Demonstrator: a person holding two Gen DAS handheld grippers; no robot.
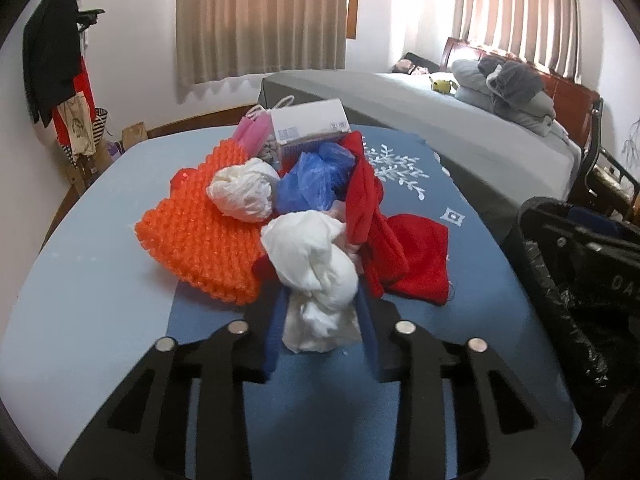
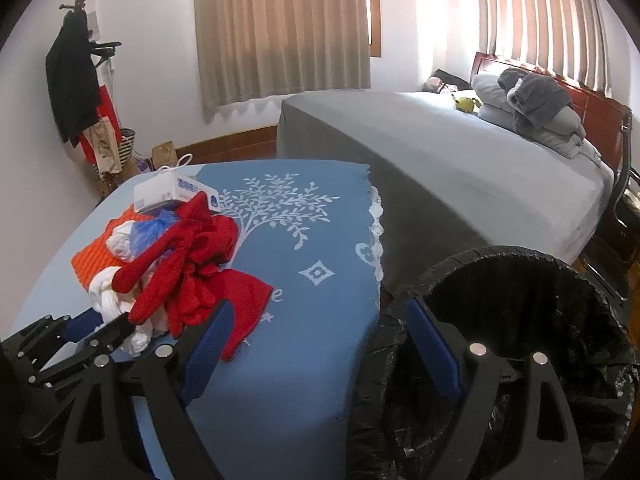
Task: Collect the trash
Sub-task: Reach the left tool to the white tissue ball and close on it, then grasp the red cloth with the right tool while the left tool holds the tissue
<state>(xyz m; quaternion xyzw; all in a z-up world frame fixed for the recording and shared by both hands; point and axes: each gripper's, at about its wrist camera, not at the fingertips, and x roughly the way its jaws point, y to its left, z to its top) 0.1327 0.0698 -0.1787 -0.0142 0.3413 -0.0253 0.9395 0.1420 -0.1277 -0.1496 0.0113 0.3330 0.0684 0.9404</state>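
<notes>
A pile of trash lies on the blue-clothed table [image 1: 100,280]. It holds a white crumpled wad [image 1: 316,280], a second white wad [image 1: 244,192], a blue plastic bag [image 1: 316,176], an orange bubbly sheet [image 1: 200,232], a red cloth [image 1: 392,248] and a white box [image 1: 308,124]. My left gripper [image 1: 322,326] has both blue pads pressed on the lower end of the nearest white wad. The right wrist view shows the left gripper [image 2: 106,322] at the pile's near edge. My right gripper [image 2: 318,308] is open and holds nothing, astride the table's edge and the bin's rim.
A bin lined with a black bag [image 2: 520,300] stands right of the table [image 2: 300,360], close against its edge. A grey bed [image 2: 460,160] runs behind, with folded bedding at its head. A coat rack [image 2: 76,80] and paper bags [image 2: 164,154] stand by the far left wall.
</notes>
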